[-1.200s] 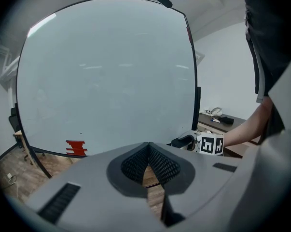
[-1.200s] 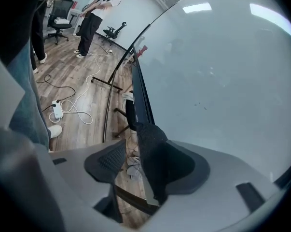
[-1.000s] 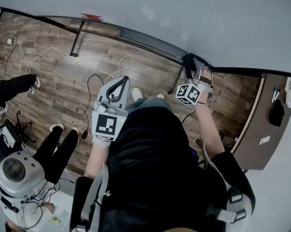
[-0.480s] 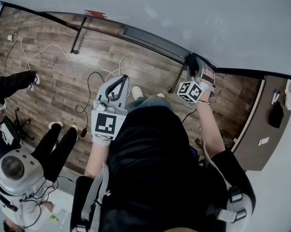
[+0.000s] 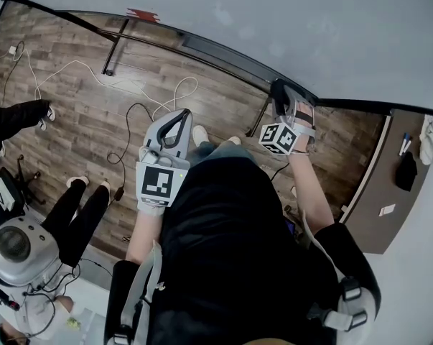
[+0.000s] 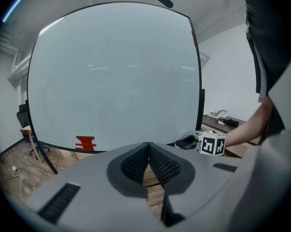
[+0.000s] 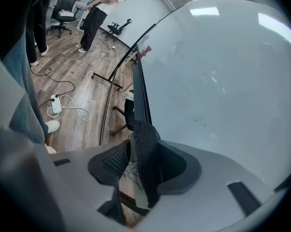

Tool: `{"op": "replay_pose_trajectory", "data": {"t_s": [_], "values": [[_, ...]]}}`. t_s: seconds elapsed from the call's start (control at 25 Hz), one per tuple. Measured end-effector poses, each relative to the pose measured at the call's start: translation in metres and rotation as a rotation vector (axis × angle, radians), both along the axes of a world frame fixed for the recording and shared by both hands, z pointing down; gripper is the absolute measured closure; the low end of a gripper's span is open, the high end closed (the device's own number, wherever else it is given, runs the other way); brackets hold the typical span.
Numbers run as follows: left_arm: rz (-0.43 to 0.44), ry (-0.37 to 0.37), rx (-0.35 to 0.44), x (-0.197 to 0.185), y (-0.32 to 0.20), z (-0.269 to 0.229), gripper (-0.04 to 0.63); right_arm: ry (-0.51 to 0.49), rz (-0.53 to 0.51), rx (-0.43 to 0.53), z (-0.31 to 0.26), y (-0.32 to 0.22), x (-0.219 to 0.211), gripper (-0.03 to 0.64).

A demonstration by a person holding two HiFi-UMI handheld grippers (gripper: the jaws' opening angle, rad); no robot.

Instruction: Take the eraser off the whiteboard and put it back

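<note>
The whiteboard [image 5: 273,20] fills the top of the head view. A black eraser [image 5: 282,92] sits at its lower edge. My right gripper [image 5: 288,108] reaches up to it, and the eraser [image 6: 186,142] shows beside that gripper's marker cube in the left gripper view. In the right gripper view a dark textured block [image 7: 144,144] stands between the jaws of my right gripper [image 7: 131,164]. These jaws have just been closing, but a strip of floor still shows on the block's left. My left gripper [image 5: 177,124] hangs apart over the floor, shut and empty [image 6: 147,154].
A red mark [image 5: 143,14] sits on the board's lower left. White and black cables [image 5: 130,85] trail over the wood floor. Another person's legs [image 5: 80,221] are at the left. A brown cabinet [image 5: 378,192] stands to the right, and the board's stand legs [image 5: 114,52] rest on the floor.
Both grippers keep their places. The head view has drifted a little, and the right gripper stays at the eraser on the board's lower edge.
</note>
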State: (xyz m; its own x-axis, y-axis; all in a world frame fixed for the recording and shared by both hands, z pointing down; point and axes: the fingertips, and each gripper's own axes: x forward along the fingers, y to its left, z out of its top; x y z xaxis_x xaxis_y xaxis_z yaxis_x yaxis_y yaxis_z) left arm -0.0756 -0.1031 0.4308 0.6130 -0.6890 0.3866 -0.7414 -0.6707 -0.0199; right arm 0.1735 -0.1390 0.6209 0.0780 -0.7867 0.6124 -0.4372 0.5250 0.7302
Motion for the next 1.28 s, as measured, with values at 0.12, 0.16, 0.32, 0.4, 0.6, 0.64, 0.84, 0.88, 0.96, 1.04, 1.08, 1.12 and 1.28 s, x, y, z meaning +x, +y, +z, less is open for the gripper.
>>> {"op": "replay_pose_trajectory", "data": {"t_s": [0.12, 0.16, 0.32, 0.4, 0.6, 0.64, 0.84, 0.88, 0.96, 1.04, 1.08, 1.12, 1.28], "values": [[-0.014, 0.009, 0.003, -0.002, 0.003, -0.002, 0.588, -0.009, -0.029, -0.002, -0.006, 0.001, -0.009, 0.439], [-0.018, 0.013, 0.004, -0.003, 0.004, -0.003, 0.588, -0.013, -0.041, -0.002, -0.008, 0.001, -0.013, 0.440], [-0.034, 0.022, 0.006, -0.006, 0.008, -0.004, 0.588, -0.039, -0.089, 0.005, -0.019, 0.002, -0.032, 0.447], [-0.043, 0.027, 0.007, -0.007, 0.010, -0.006, 0.588, -0.050, -0.112, 0.013, -0.026, 0.002, -0.040, 0.449], [-0.069, 0.039, 0.016, -0.015, 0.014, -0.010, 0.588, -0.090, -0.164, 0.049, -0.053, 0.001, -0.064, 0.454], [-0.076, 0.043, 0.020, -0.016, 0.015, -0.012, 0.588, -0.097, -0.177, 0.060, -0.060, 0.002, -0.069, 0.454], [-0.102, 0.061, 0.048, -0.025, 0.017, -0.019, 0.588, -0.176, -0.225, 0.120, -0.106, -0.001, -0.093, 0.456], [-0.104, 0.063, 0.063, -0.026, 0.016, -0.021, 0.588, -0.206, -0.230, 0.128, -0.115, -0.002, -0.097, 0.456], [-0.108, 0.069, 0.082, -0.029, 0.014, -0.023, 0.588, -0.273, -0.237, 0.146, -0.135, -0.004, -0.107, 0.456], [-0.114, 0.076, 0.090, -0.030, 0.013, -0.027, 0.588, -0.326, -0.248, 0.168, -0.153, -0.005, -0.114, 0.456], [-0.115, 0.078, 0.094, -0.031, 0.012, -0.029, 0.588, -0.347, -0.256, 0.179, -0.162, -0.004, -0.118, 0.456], [-0.116, 0.080, 0.099, -0.031, 0.012, -0.031, 0.588, -0.368, -0.264, 0.190, -0.171, -0.003, -0.122, 0.456], [-0.121, 0.094, 0.125, -0.032, 0.010, -0.043, 0.588, -0.472, -0.294, 0.225, -0.209, 0.002, -0.135, 0.456]]}}
